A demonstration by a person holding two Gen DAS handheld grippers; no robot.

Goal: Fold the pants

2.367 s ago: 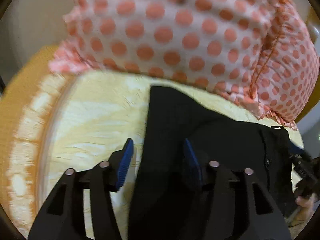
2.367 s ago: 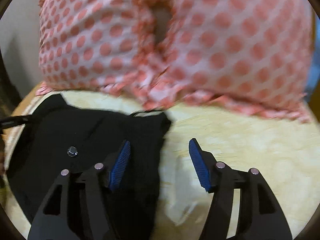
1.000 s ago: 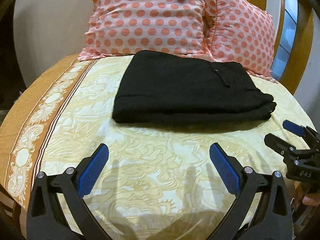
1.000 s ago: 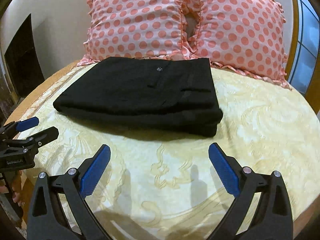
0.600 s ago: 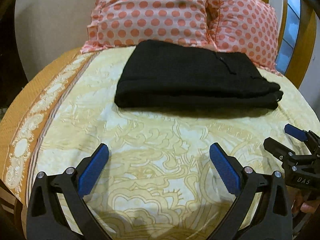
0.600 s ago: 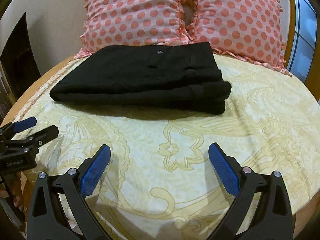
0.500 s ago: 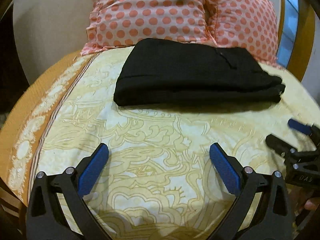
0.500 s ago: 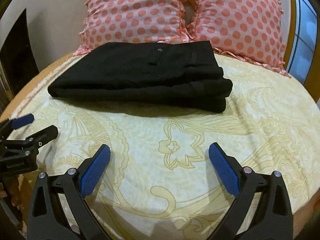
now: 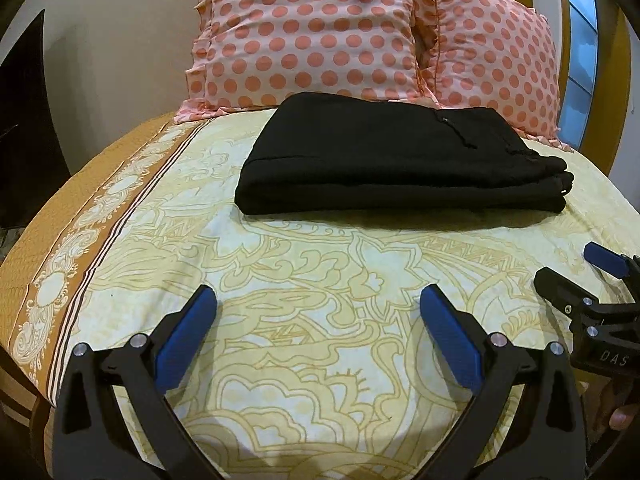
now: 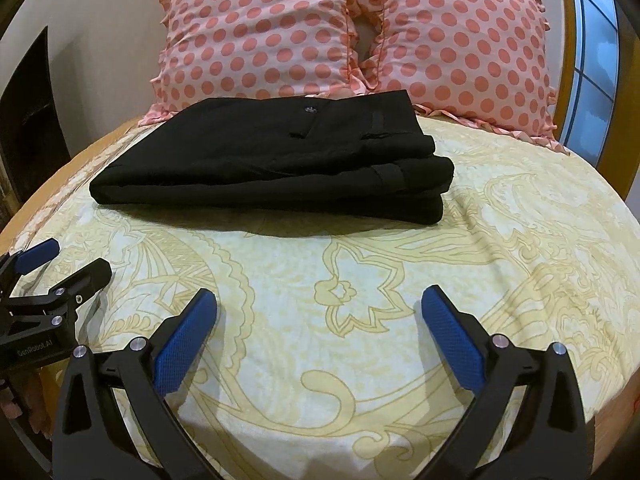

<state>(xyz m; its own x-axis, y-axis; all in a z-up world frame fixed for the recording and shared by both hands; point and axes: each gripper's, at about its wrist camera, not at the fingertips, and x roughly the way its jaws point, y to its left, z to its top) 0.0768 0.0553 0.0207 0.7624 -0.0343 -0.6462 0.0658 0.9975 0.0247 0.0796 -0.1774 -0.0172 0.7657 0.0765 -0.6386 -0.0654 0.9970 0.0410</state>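
Note:
The black pants (image 9: 392, 160) lie folded in a flat stack on the bed, just in front of the pillows; they also show in the right wrist view (image 10: 272, 164), button side up. My left gripper (image 9: 318, 304) is wide open and empty, held back from the pants over the bedsheet. My right gripper (image 10: 320, 304) is wide open and empty too, near the bed's front edge. Each gripper shows at the edge of the other's view: the right gripper (image 9: 588, 268) and the left gripper (image 10: 66, 262).
Two pink polka-dot pillows (image 9: 312, 32) (image 10: 460, 40) lean against the wall behind the pants. The yellow patterned bedsheet (image 9: 320, 272) has an orange border (image 9: 48, 248) on the left. A wooden frame and a window (image 10: 592, 60) stand at the right.
Both grippers have let go of the pants, opened wide and pulled back toward the bed's front edge. The folded pants have stayed in place.

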